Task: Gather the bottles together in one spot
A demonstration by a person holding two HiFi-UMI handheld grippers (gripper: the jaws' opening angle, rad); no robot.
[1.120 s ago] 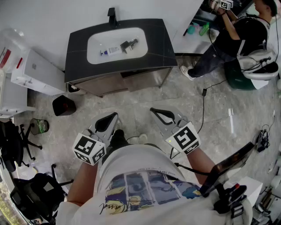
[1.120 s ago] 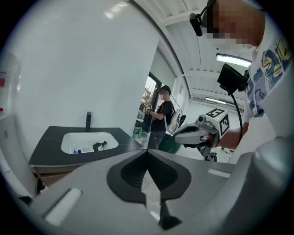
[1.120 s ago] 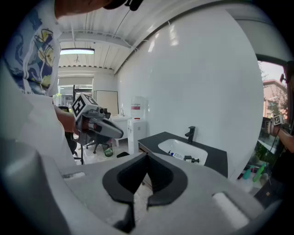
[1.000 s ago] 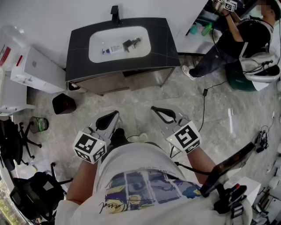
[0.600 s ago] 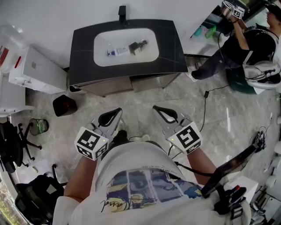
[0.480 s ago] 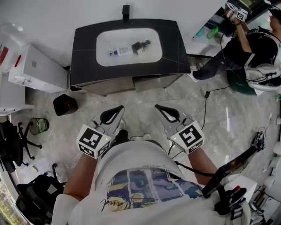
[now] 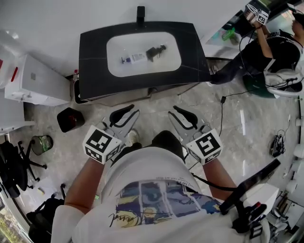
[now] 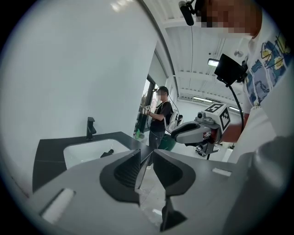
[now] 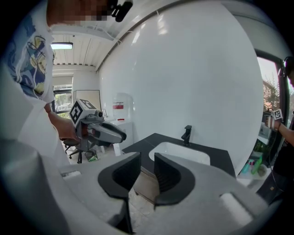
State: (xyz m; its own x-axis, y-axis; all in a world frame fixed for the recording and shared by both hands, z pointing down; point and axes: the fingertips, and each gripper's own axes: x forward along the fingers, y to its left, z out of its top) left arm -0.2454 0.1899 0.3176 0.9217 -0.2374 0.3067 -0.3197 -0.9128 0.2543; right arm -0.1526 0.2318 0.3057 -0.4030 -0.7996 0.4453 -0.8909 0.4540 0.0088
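Observation:
Two bottles lie in the white sink basin (image 7: pixel 114 47) of a black vanity: a white tube-like bottle with a blue cap (image 7: pixel 134 58) and a dark bottle (image 7: pixel 156 51). The dark bottle (image 8: pixel 107 153) also shows in the left gripper view. My left gripper (image 7: pixel 130 111) and right gripper (image 7: pixel 174 111) hover over the floor just short of the vanity's front edge, pointing at it. Both jaws have just been opening; each pair stands a narrow gap apart with nothing between. The left gripper (image 8: pixel 146 158) and the right gripper (image 9: pixel 147 167) are both well short of the bottles.
A black faucet (image 7: pixel 140 12) stands behind the basin. A black bin (image 7: pixel 70 119) and a white cabinet (image 7: pixel 35 80) are left of the vanity. At the upper right another person (image 7: pixel 266 42) works by a shelf with green bottles (image 7: pixel 231 34). A cable (image 7: pixel 221 102) lies on the floor.
Both grippers have moved forward toward the vanity, which now sits closer in the head view. Their jaws, shut before, now stand slightly apart.

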